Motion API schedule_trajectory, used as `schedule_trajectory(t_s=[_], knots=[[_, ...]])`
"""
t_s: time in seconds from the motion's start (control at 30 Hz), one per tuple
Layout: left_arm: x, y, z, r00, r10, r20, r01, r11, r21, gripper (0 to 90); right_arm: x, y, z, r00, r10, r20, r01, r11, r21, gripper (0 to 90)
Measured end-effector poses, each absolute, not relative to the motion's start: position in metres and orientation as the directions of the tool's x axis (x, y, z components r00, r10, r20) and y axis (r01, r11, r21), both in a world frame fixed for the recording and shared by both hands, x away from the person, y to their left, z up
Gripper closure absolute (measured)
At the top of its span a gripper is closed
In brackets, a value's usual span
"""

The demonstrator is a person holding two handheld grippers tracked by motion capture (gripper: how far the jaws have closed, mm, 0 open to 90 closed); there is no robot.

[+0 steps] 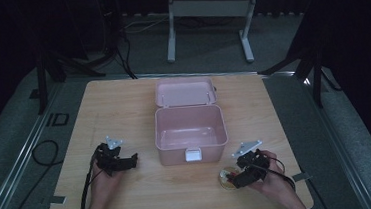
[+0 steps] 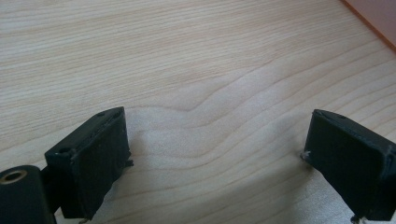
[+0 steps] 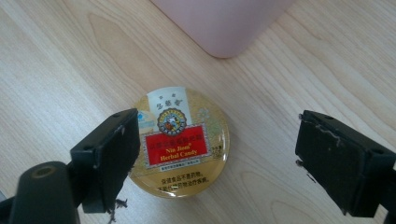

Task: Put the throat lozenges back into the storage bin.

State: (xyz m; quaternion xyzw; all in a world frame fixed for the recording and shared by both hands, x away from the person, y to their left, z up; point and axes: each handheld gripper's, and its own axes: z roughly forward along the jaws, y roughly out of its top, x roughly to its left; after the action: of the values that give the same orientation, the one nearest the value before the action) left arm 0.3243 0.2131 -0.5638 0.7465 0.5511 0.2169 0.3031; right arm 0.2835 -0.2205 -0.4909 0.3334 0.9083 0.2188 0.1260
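Right gripper (image 3: 217,161) hangs spread wide over the round candy tin (image 3: 182,142) lying flat on the table (image 1: 123,104), near right of the open pink box (image 1: 190,126), while the left gripper (image 2: 215,161), also spread, hovers over bare wood left of that box.

1. The high view is dim, and the room around the table (image 1: 123,104) falls to near black.
2. Both gripper views are bright and evenly lit, with soft shadows.
3. Mild glare glosses the candy tin (image 3: 180,142).
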Motion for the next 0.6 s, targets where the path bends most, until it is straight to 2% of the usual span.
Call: schedule_trajectory(t_s=[0.6], knots=[[0.324,0.213,-0.564,0.298,0.954,-0.01,0.691,-0.208,0.692,6.9,0.282,-0.21,-0.499,-0.775,0.628,-0.073,0.539,0.716,0.444,13.6]])
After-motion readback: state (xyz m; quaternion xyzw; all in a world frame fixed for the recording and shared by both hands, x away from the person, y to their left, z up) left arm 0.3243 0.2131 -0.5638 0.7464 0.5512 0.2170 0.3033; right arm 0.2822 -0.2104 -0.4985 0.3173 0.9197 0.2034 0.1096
